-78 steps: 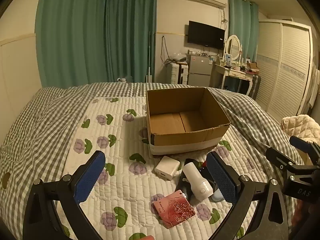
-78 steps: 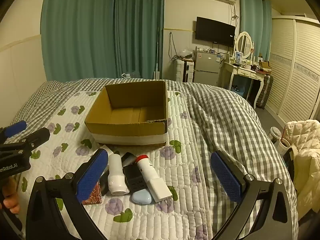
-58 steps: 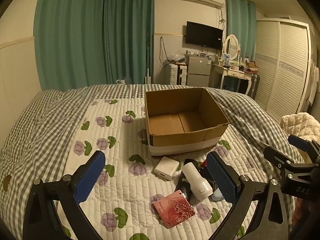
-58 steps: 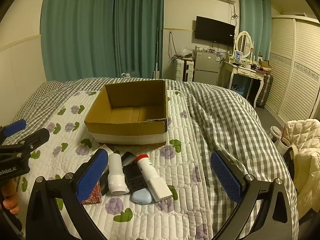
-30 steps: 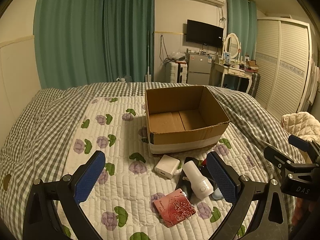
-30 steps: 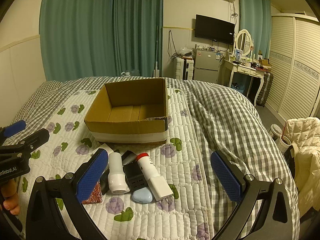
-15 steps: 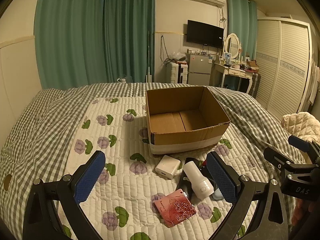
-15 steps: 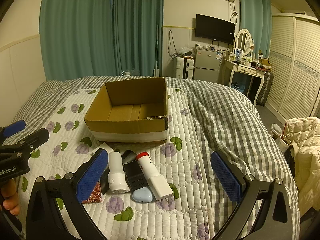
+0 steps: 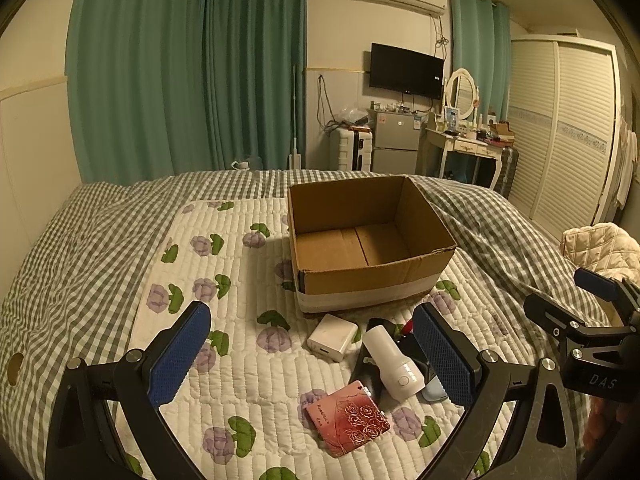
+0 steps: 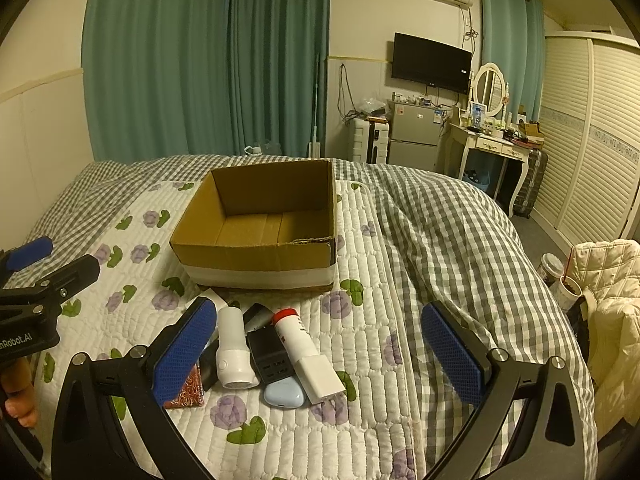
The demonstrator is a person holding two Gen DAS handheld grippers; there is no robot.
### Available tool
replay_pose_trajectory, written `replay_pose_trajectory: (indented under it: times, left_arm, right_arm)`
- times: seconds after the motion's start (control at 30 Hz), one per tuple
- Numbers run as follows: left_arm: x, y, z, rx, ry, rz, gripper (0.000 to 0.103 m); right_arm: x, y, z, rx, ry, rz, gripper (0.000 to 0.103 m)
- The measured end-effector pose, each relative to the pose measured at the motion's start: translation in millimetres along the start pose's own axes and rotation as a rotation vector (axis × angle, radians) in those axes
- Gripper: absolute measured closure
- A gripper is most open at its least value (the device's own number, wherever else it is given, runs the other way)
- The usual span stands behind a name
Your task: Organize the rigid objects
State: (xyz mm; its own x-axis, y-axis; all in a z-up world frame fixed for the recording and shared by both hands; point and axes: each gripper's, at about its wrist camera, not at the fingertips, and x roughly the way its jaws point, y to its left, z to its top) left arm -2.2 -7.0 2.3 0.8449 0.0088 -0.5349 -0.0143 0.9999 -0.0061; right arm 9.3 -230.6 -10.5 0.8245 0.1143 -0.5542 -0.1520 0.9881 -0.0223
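An open, empty cardboard box (image 9: 362, 236) (image 10: 264, 224) sits on the quilted bed. In front of it lies a cluster: a white charger block (image 9: 332, 337), a white cylinder device (image 9: 394, 364) (image 10: 234, 350), a black power brick (image 10: 268, 354), a red-capped white tube (image 10: 302, 346), a pale blue case (image 10: 283, 395) and a pink rose-patterned card (image 9: 347, 414). My left gripper (image 9: 312, 356) is open and empty above the charger and card. My right gripper (image 10: 320, 352) is open and empty above the tube and black brick.
A grey checked duvet (image 10: 440, 232) covers the bed's right side and far end. A cream quilted jacket (image 10: 608, 292) and cups stand off the bed at right. Green curtains, a dresser and a wardrobe line the room's far side.
Both grippers stay open and have barely shifted. The objects have not moved.
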Motion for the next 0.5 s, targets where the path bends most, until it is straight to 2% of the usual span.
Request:
replay_pose_trajectory:
  times: [0.5]
  left_arm:
    - [0.0, 1.4, -1.1, 0.0, 0.003, 0.003, 0.0]
  right_arm:
    - [-0.9, 1.9, 1.7, 0.001, 0.003, 0.002, 0.0]
